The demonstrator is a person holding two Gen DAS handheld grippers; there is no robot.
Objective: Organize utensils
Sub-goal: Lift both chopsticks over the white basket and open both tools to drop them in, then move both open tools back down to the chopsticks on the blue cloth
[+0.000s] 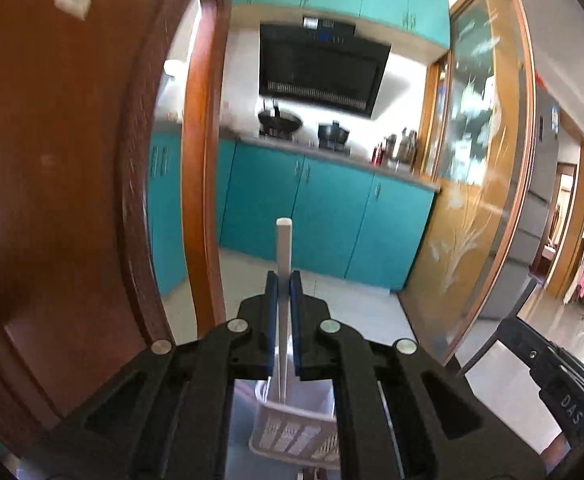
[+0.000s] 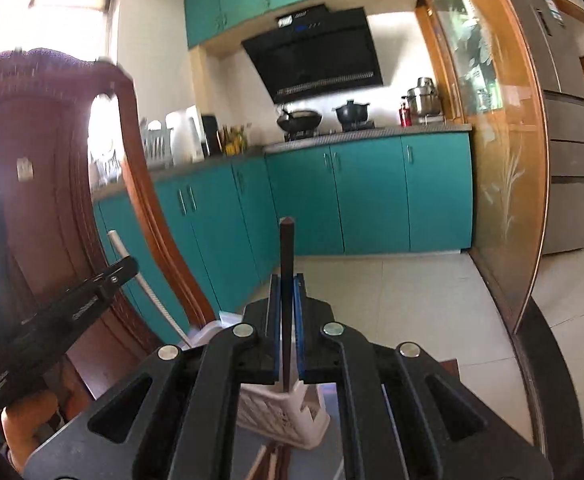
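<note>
My left gripper (image 1: 283, 280) is shut on a white chopstick (image 1: 283, 248) that stands upright, its lower end inside a white slotted utensil basket (image 1: 292, 432) below the fingers. My right gripper (image 2: 287, 282) is shut on a dark brown chopstick (image 2: 286, 256), also upright, its lower end in the same white basket (image 2: 288, 412). In the right wrist view the left gripper (image 2: 126, 266) shows at the left, holding the white chopstick (image 2: 132, 268). More chopsticks (image 2: 270, 460) lie on the surface below the basket.
A wooden chair back (image 2: 52, 152) stands at the left. Teal kitchen cabinets (image 2: 364, 192), a stove with pots (image 2: 324, 118) and a range hood (image 2: 316, 56) lie ahead. A glass sliding door (image 2: 504, 152) is at the right. The right gripper's body (image 1: 552, 376) shows at the lower right.
</note>
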